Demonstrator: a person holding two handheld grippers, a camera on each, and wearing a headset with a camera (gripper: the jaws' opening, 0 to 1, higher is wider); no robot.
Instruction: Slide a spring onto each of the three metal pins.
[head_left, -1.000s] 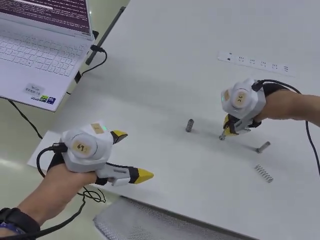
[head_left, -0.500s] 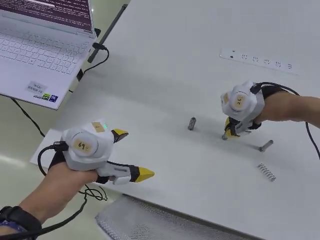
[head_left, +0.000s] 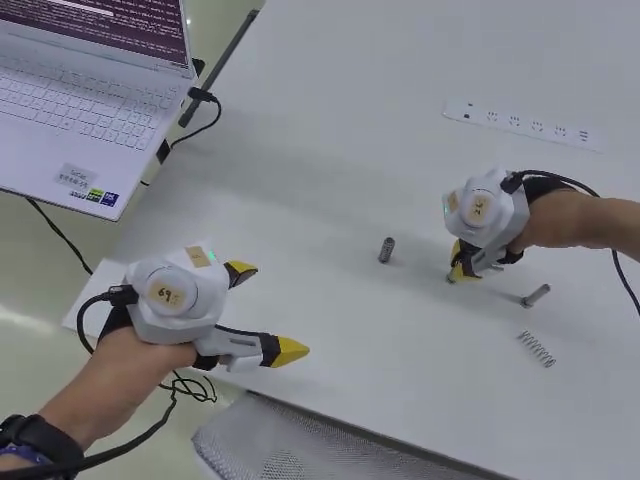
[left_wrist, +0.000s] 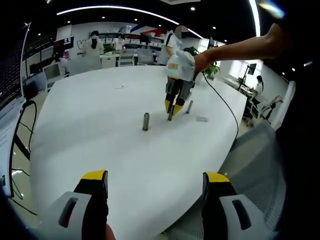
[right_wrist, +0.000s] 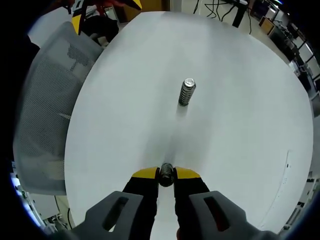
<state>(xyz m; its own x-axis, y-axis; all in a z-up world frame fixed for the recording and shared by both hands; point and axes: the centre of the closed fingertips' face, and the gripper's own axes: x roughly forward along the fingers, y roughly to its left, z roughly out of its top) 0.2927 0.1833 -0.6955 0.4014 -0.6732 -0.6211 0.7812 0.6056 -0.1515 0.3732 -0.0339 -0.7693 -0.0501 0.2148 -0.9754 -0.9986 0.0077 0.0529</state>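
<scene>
The right gripper (head_left: 463, 268) is still pinching a spring-covered pin (right_wrist: 166, 176), tipping it upright beside the standing sprung pin (head_left: 387, 250), so two are nearly done. A bare pin (head_left: 535, 295) and loose spring (head_left: 535, 348) are waiting toward the tabletop's (head_left: 330, 150) front edge; the left gripper (head_left: 270, 309) is hanging wide open.

White table (head_left: 330, 130) spans most of the head view. Open laptop (head_left: 80, 100) upper left, screen lit, black cable (head_left: 200, 105) plugged in at its right edge. White power strip (head_left: 522, 127) upper right, lying flat. Grey mesh chair (head_left: 270, 445) at bottom edge; also on the left in the right gripper view.
</scene>
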